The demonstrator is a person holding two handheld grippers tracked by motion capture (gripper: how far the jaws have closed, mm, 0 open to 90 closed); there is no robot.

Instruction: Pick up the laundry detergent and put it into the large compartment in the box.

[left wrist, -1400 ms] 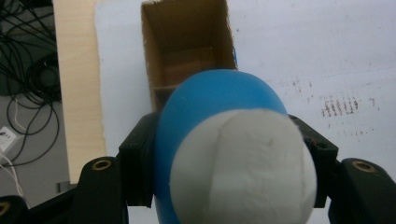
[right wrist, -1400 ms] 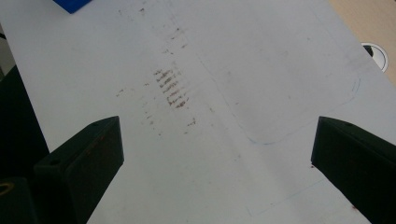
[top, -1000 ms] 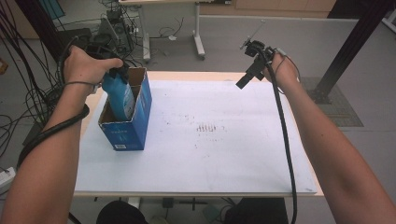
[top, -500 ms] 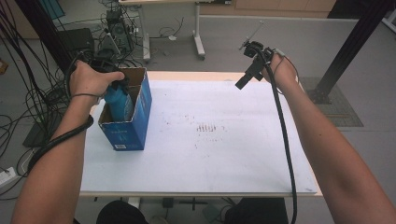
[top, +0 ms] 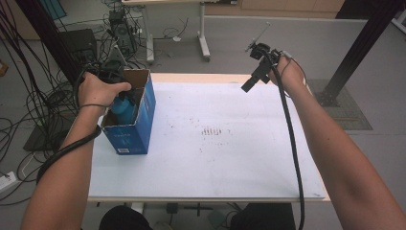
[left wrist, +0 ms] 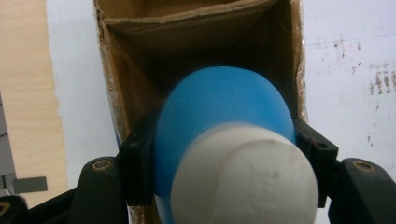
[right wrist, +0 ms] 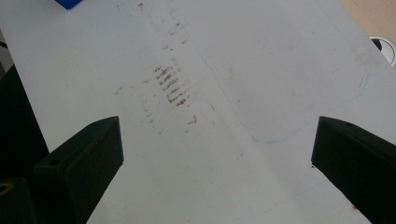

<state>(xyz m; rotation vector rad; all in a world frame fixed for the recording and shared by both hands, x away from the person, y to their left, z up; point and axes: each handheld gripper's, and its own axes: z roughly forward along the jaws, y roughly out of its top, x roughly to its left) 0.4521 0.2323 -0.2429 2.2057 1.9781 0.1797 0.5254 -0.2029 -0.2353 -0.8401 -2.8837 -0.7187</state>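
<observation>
A: What sits nearest in the left gripper view?

B: A blue bottle [left wrist: 219, 116] with a white cap [left wrist: 245, 179], clamped between the two black jaws of the left gripper [left wrist: 224, 154]. The pads press on its sides, so the jaws are closed on the bottle.

A: And where is the bottle?

B: Partway inside the open top of a blue cardboard box [top: 129, 129], its brown inner walls around the bottle's far end. In the high view the left hand [top: 98, 91] is over the box's opening, the blue bottle [top: 122, 106] showing just below it.

A: Where does the box stand?

B: On the left side of the white worktop [top: 215, 158], near its left edge.

A: The other one?

B: The right gripper [top: 253, 79] is held above the far right part of the worktop, well apart from the box. Its jaws stand wide apart with nothing between them; beneath them lies bare white surface with brownish marks [right wrist: 173, 86].
</observation>
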